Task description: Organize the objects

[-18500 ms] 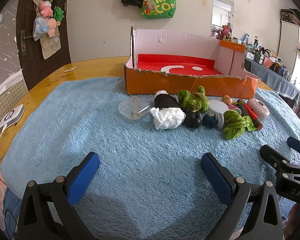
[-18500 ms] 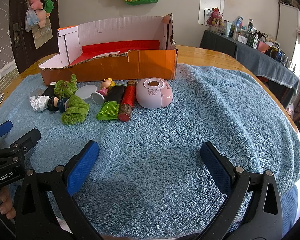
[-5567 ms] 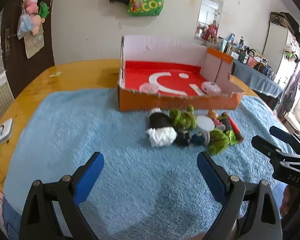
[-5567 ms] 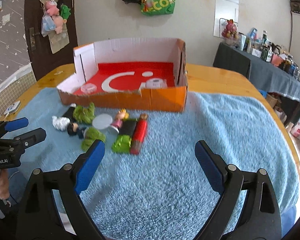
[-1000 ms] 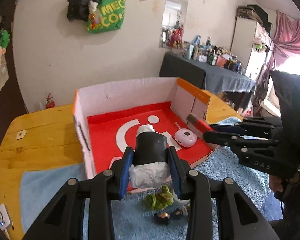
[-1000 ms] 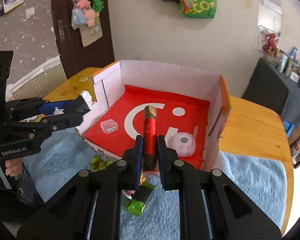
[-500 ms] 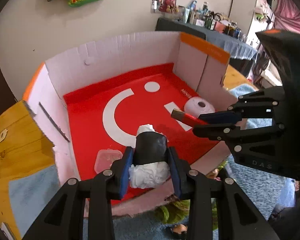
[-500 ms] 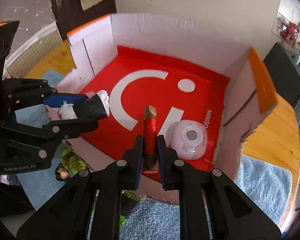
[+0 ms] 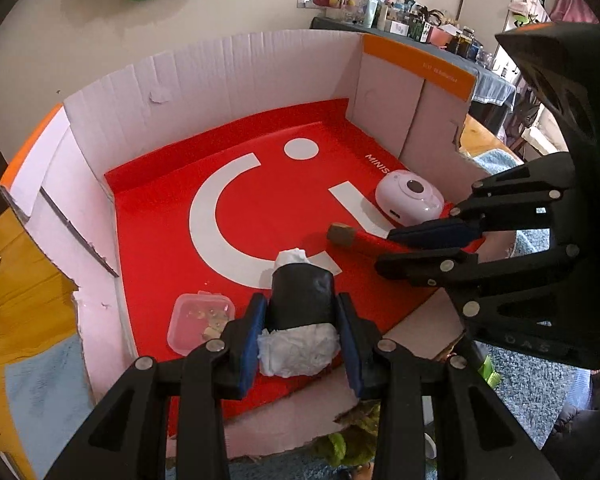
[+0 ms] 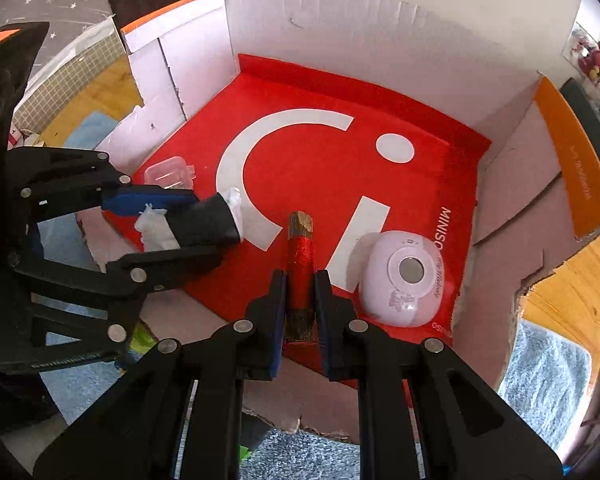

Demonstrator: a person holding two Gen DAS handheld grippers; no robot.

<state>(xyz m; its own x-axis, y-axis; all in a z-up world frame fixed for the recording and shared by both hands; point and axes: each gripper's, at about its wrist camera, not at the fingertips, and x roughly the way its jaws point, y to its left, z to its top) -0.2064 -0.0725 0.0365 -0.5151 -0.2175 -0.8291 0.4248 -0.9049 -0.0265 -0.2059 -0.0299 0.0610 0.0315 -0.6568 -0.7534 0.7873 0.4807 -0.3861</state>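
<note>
We reach both grippers over the cardboard box (image 9: 228, 76): our left gripper (image 9: 302, 334) clamps a black roll (image 9: 302, 296) stuffed with crumpled white paper. Our right gripper (image 10: 300, 300) pinches a red stick (image 10: 300, 264) with rough bark ends, a smooth pink case (image 10: 404, 284) just right of it.

— Inside the cardboard box (image 9: 220, 80), centre of frame?
— One clear plastic case (image 9: 200, 322) at lower left, one pink round gadget (image 9: 410, 196) at right. Two in all lying on the red floor.
— Held above?
— One black roll stuffed with white paper (image 9: 300, 300), one red stick (image 10: 300, 264). Two claws: left claw (image 9: 300, 334), right claw (image 10: 300, 308), one item apiece.
— Green plush at bottom edge?
— Too hidden to count.
</note>
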